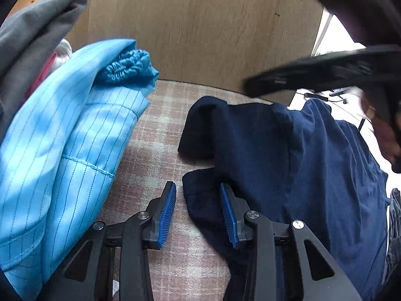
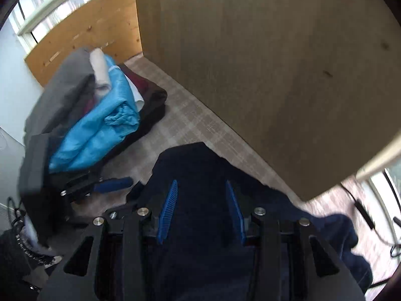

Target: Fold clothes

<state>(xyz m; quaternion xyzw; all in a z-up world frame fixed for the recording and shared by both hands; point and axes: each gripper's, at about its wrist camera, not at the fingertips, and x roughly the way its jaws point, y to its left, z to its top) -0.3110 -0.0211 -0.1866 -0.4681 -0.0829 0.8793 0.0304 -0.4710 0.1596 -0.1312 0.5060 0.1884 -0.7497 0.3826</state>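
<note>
1. A navy garment [image 1: 300, 155] lies spread on the checked bed [image 1: 160, 130], close to the wooden board at the bed's far edge; its sleeve end is doubled back near the left gripper [image 1: 198, 210].
2. The left fingers stand apart with the sleeve edge between them, not clamped. The right gripper [image 2: 201, 208] hovers over the navy cloth, fingers apart and holding nothing.
3. How far the folding has got I can't judge: the cloth is partly doubled but rumpled.
4. Any pinch should take only the top layer at a hem or corner, both grippers level, so the fold lands straight.
5. Count: one navy garment laid out, two grippers, and a pile [image 2: 100, 115] toward the bed's left edge showing one blue striped piece, one grey, one white, something dark red and something black.
</note>
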